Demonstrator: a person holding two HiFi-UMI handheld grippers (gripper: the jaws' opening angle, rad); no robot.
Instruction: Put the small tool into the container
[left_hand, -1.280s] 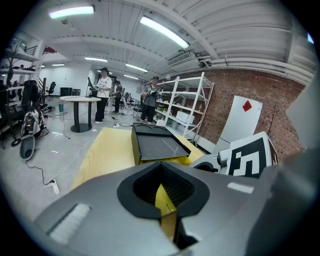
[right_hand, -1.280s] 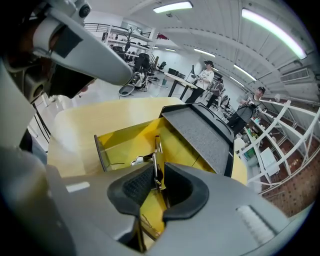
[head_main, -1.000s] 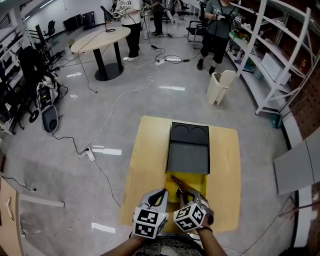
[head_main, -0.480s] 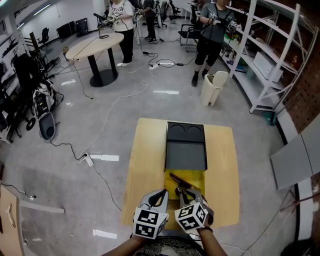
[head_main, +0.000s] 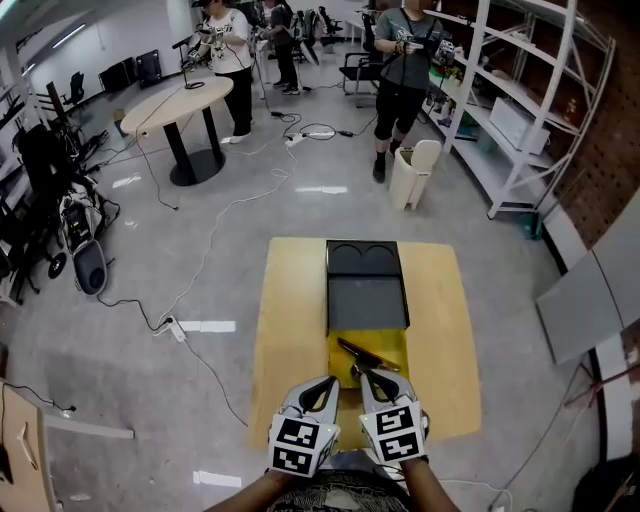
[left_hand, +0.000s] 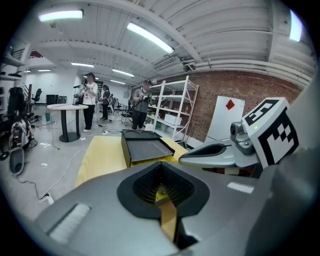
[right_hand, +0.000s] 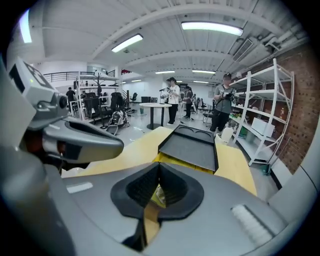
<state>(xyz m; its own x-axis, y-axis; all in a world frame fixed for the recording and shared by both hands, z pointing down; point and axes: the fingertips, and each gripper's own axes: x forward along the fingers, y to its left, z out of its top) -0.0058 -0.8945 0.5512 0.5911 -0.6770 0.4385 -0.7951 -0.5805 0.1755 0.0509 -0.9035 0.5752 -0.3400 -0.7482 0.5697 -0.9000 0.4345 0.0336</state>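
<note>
You hold both grippers low at the near edge of the yellow worktop (head_main: 290, 320), side by side and close to each other. Your left gripper (head_main: 322, 388) has its jaws pressed together: in the left gripper view the tips meet and only the hollow between the black pads is open, with nothing inside it. Your right gripper (head_main: 372, 380) is the same, with the jaws pressed together and nothing pinched between them. Through the hollow of its pads you see a bit of yellow and something pale, but I cannot tell what it is.

The small tool (head_main: 366, 357) is not in any gripper. It lies slanted in the yellow container (head_main: 392, 346), just in front of the tips of your right gripper. Its dark end points to the far left and its other end to the near right. The tips of the right gripper are over the near part of the container, and the tips of the left gripper are beside its left edge.

A black tray (head_main: 366, 300) lies directly behind the container and touches it. It has two round hollows at its far end.

Farther away on the floor are a round table (head_main: 175, 98), a white bin (head_main: 412, 172) and metal shelves (head_main: 520, 110) on the right. Several persons stand in the back of the room.
</note>
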